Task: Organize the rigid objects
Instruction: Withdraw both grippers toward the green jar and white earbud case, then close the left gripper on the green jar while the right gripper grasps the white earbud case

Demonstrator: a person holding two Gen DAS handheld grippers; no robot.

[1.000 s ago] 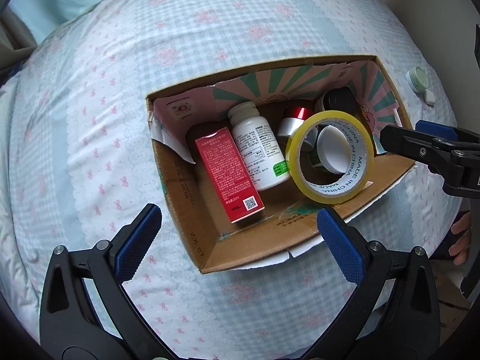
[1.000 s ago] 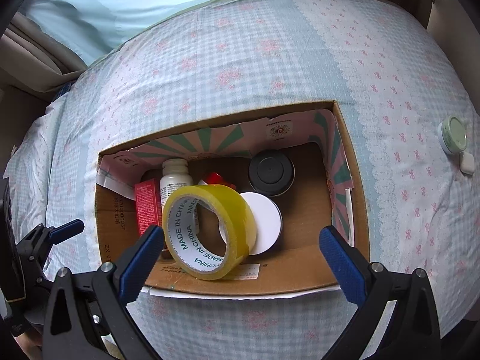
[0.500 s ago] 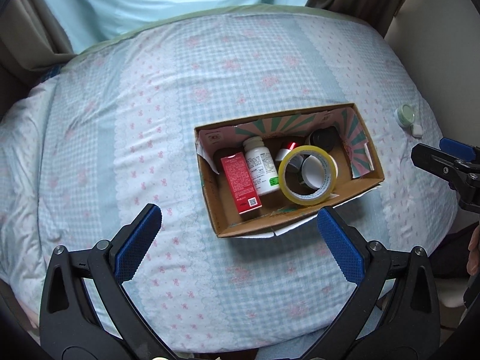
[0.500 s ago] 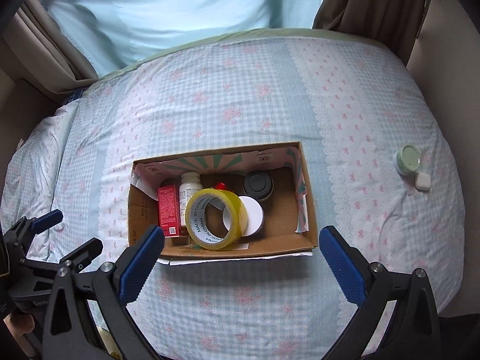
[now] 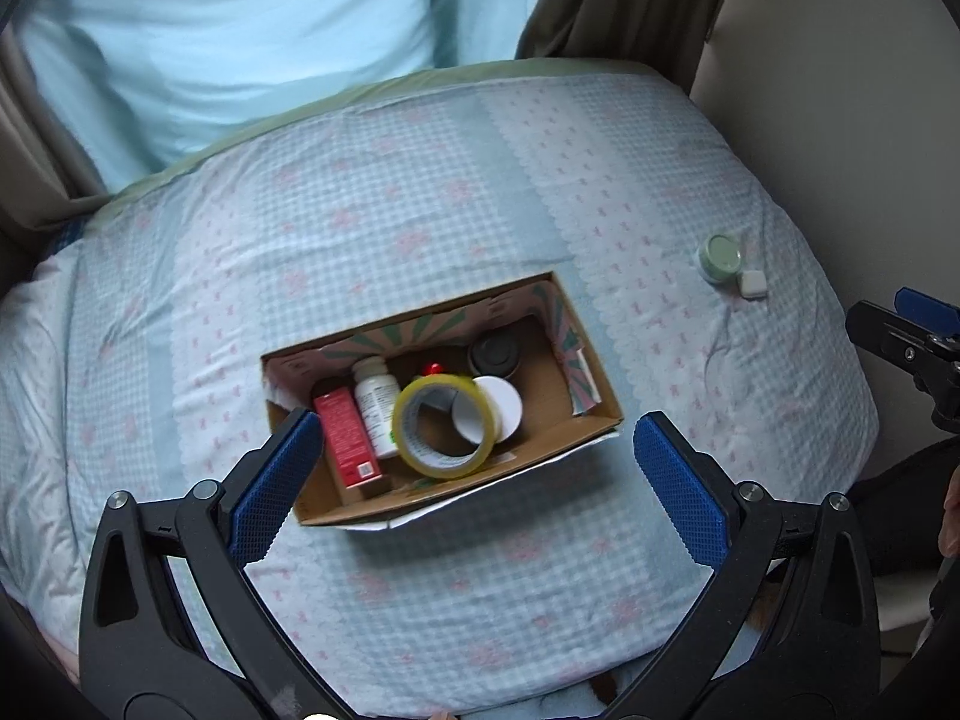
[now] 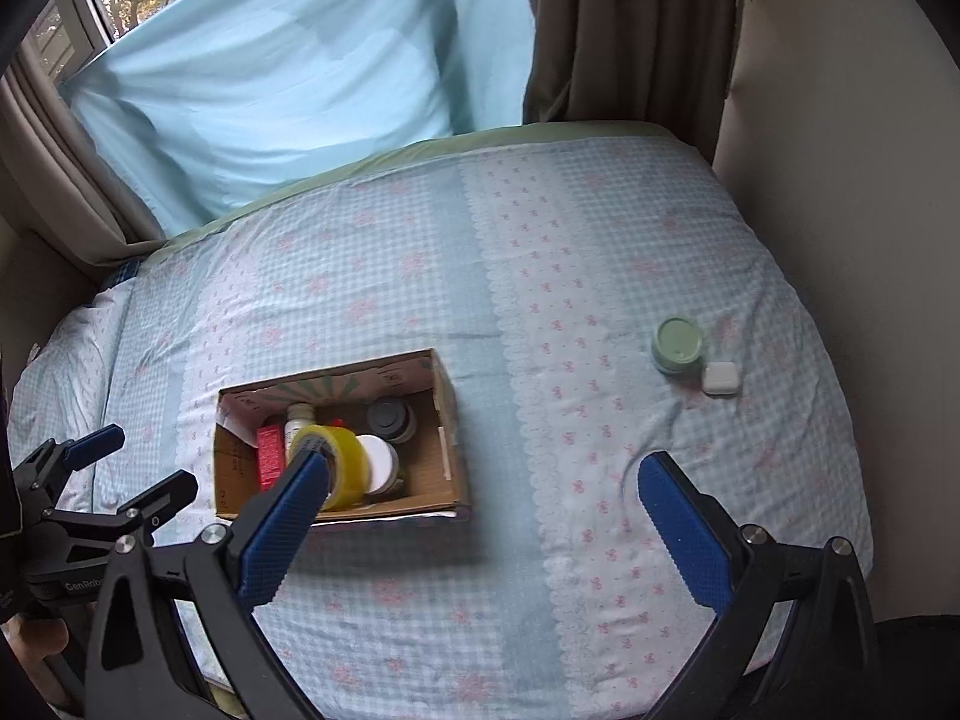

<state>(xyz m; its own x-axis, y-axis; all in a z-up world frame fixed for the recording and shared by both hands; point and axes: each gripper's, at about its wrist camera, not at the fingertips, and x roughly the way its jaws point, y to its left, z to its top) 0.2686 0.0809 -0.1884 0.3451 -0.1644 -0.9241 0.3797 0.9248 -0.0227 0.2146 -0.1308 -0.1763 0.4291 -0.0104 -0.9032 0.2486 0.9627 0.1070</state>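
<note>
Both tongs have pulled up and back since a second ago, so the cardboard box now looks small on the bed. The left tongs and right tongs are spread wide apart and empty, held high probably to survey what remains. In the box lie the yellow tape roll, red carton, white bottle and jars, packed side by side to the left. Well apart on the bed's right sit a green jar and, touching it, a small white case, likely next to collect.
</note>
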